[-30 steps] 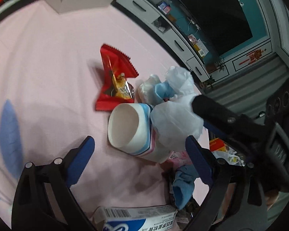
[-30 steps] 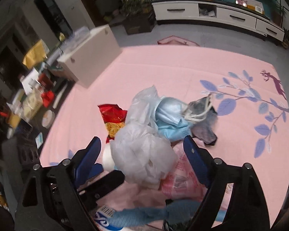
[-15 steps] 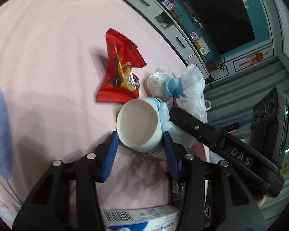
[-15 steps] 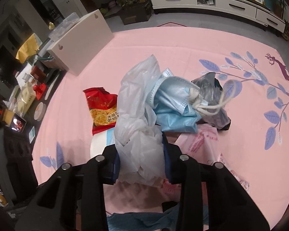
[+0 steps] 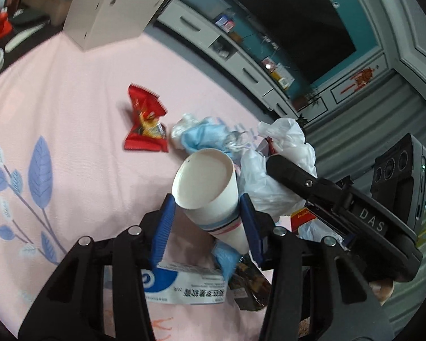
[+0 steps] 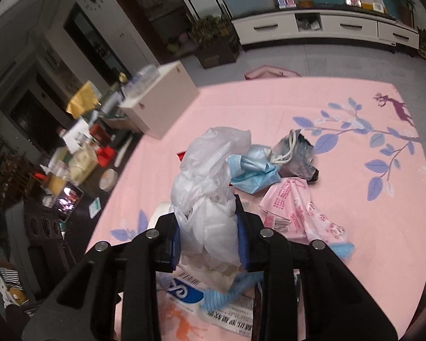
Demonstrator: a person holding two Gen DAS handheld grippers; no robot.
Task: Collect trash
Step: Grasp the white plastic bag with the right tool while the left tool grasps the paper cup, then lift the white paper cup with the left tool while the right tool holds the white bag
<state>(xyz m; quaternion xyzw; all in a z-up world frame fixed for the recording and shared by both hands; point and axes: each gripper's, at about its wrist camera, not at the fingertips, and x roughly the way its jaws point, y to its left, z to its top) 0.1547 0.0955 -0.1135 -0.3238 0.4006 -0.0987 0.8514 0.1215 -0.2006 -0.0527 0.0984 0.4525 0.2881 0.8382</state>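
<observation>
A pink rug with a blue leaf print covers the floor of a living room; a long white cabinet stands along the far wall and a white box sits at the rug's far left edge.

The left gripper is clenched on a white paper cup, blue pads pressed against both sides, cup tilted with its open mouth facing away and raised off the rug. The right gripper is clamped on a crumpled white plastic bag, which bulges upward between its pads.

The remaining trash lies on the rug: a red snack wrapper to the far left, a blue face mask just beside the bag, a grey bag touching the mask on its right, and a pink printed wrapper near it. A white and blue carton lies close beneath the grippers; whether it touches the dark wrapper beside it is unclear.
</observation>
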